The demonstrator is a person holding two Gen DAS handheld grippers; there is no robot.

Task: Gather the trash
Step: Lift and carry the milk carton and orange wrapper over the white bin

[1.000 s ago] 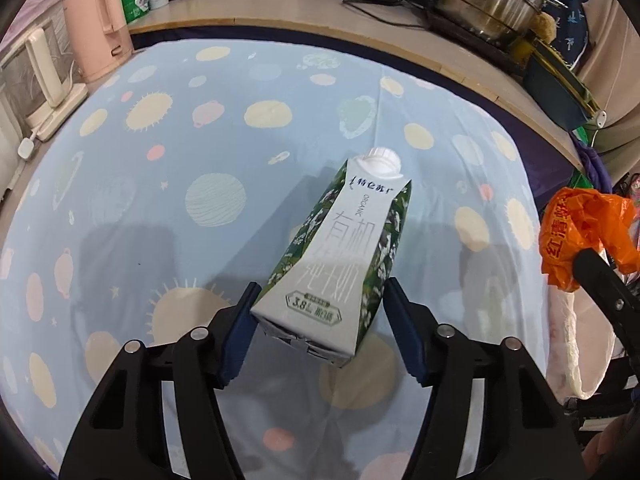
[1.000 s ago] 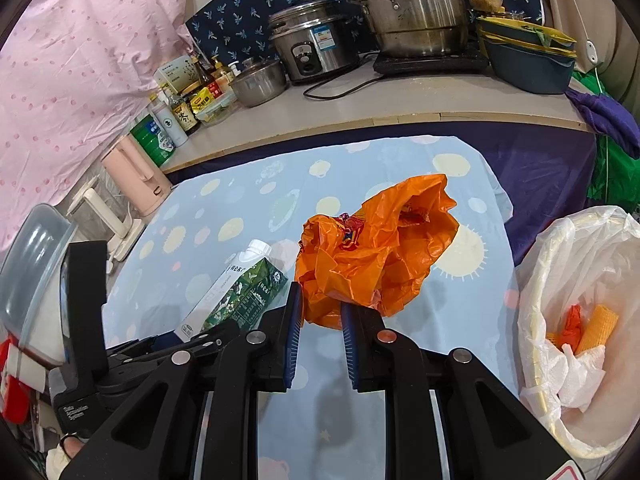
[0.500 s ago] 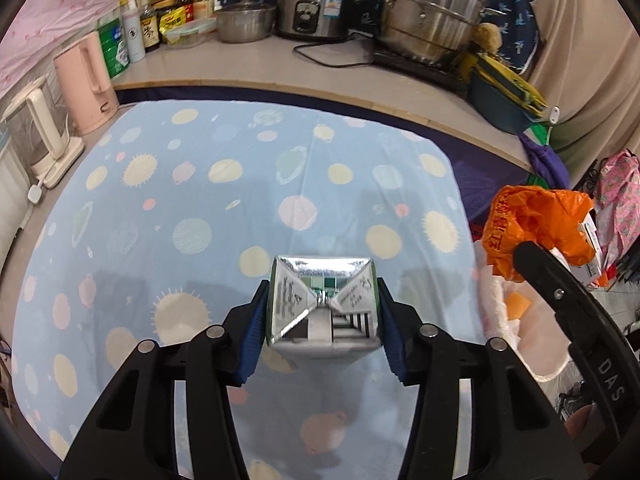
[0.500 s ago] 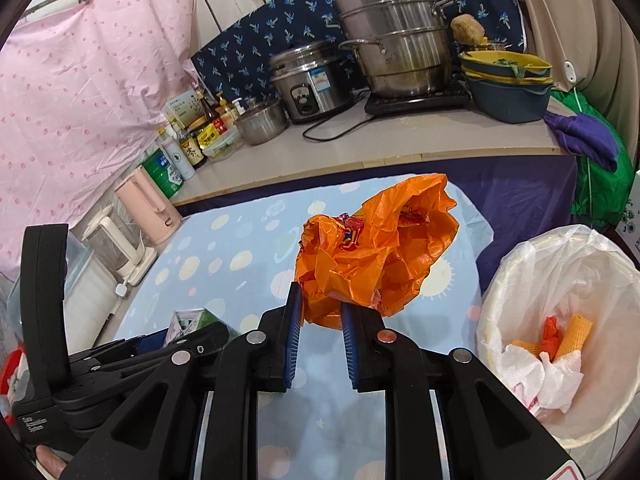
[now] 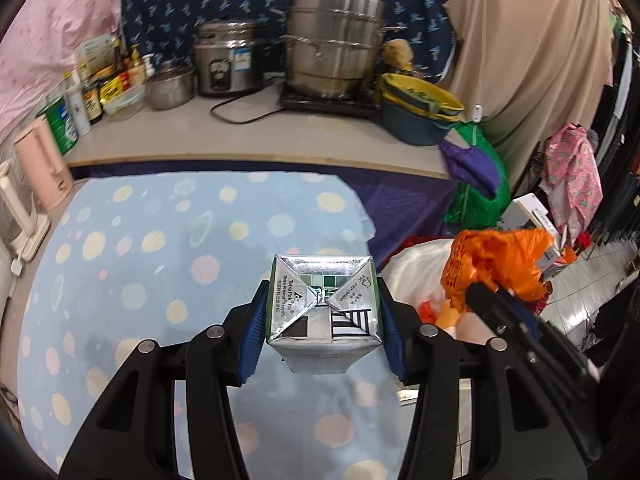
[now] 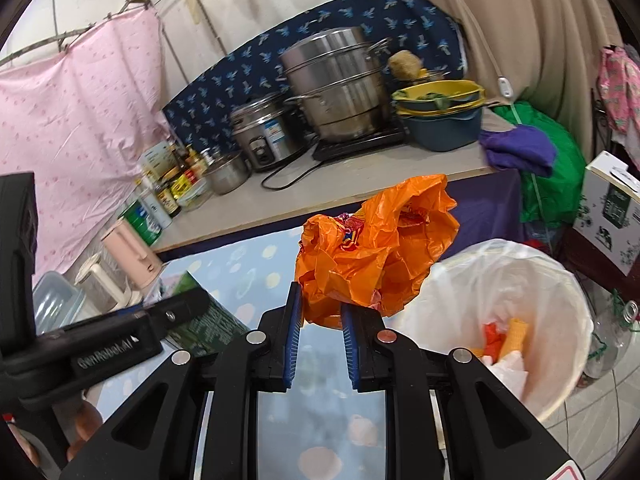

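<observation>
Here I have the left gripper point(image 5: 322, 322) clamped on the milk carton point(image 5: 323, 312), its silver base facing the camera, lifted clear of the spotted tablecloth point(image 5: 152, 264). My right gripper point(image 6: 318, 338) pinches the crumpled orange plastic bag point(image 6: 372, 256), which bulges above its fingertips. The lined trash bin point(image 6: 560, 292) sits just right of that gripper, below the bag.
</observation>
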